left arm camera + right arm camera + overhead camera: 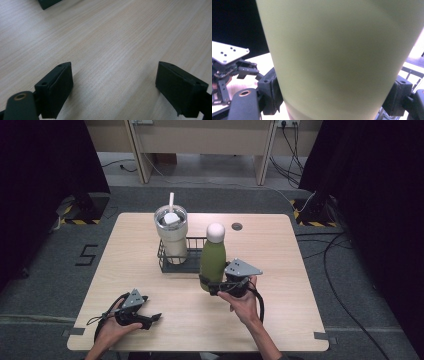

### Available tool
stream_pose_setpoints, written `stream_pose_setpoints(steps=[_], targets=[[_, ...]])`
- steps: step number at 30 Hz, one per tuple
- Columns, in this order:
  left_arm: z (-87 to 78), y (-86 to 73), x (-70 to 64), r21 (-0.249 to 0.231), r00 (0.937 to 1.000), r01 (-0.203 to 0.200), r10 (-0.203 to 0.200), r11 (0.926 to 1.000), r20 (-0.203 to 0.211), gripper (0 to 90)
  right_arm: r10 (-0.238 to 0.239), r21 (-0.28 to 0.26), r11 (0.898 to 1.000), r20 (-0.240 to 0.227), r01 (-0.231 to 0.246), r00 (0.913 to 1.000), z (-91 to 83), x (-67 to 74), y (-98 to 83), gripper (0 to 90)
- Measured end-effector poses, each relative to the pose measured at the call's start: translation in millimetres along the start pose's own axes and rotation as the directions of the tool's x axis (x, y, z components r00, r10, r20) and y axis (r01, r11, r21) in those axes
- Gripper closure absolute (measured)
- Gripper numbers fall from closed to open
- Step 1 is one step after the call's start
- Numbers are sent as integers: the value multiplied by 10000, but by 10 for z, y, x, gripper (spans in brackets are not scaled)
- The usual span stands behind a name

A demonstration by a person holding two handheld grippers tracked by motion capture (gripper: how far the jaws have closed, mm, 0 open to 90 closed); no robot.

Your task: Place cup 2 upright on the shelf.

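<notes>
An olive-green bottle [212,257] with a white round cap stands upright at the table's middle. My right gripper [210,287] is shut on its lower body, one jaw on each side. In the right gripper view the bottle [337,50] sits pressed between the black jaws of that gripper [334,97]. Just behind it a black wire basket [195,241] holds a cream tumbler [171,232] with a white straw. Low over the table's near left, my left gripper [152,319] has its jaws wide apart; in its own view this gripper [115,85] has only bare wood between them.
The light wooden table [280,270] has a small round grommet [237,226] at the back. The basket's wire [412,72] lies close at the right of the bottle. The left gripper [227,62] appears beyond the bottle. Dark curtains and floor cables surround the table.
</notes>
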State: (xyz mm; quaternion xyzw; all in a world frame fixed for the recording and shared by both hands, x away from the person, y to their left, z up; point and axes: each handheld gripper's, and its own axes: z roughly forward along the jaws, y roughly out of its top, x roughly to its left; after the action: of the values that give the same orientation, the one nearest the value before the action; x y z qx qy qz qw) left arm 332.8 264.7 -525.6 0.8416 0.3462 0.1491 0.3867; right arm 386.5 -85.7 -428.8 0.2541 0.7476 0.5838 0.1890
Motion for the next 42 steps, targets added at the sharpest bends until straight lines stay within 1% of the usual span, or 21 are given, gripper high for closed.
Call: stream_pose_setpoints(steps=[2, 5, 14, 19, 21, 24, 31, 34, 38, 42], targets=[[0, 0, 0, 0, 10000, 0, 0, 10000, 1, 137, 57, -37, 10000, 5, -57, 10000, 24, -21, 28, 210], [0, 0, 0, 1, 10000, 2, -2, 10000, 2, 137, -64, -67, 10000, 114, 65, 9999, 57, -53, 72, 211], [0, 0, 0, 1, 10000, 4, -4, 10000, 4, 137, -86, -247, 9997, 301, 93, 9995, 161, -159, 253, 211], [-1, -1, 0, -1, 10000, 2, -2, 10000, 4, 137, -22, -335, 9994, 390, 35, 9992, 227, -234, 361, 211], [0, -1, 0, -9, 10000, 12, -12, 10000, 9, 137, 76, -350, 9994, 373, -63, 9993, 254, -265, 392, 211], [-1, -1, 0, -5, 10000, 11, -11, 10000, 11, 137, 13, -309, 9995, 561, 4, 9984, 297, -311, 437, 210], [-1, -1, 0, -7, 10000, 16, -16, 10000, 18, 137, -28, -243, 9997, 783, 47, 9969, 391, -401, 513, 211], [-3, -1, 2, 3, 10000, -12, 12, 10000, 25, 138, 81, -236, 9997, 840, -61, 9964, 437, -441, 544, 211], [-3, -1, 1, -5, 10000, 12, -12, 10000, 31, 138, -113, -98, 9999, 1045, 124, 9945, 496, -493, 581, 211], [-4, -1, -1, -1, 10000, 28, -28, 10000, 37, 138, -134, -5, 9999, 1166, 136, 9931, 559, -546, 602, 211]])
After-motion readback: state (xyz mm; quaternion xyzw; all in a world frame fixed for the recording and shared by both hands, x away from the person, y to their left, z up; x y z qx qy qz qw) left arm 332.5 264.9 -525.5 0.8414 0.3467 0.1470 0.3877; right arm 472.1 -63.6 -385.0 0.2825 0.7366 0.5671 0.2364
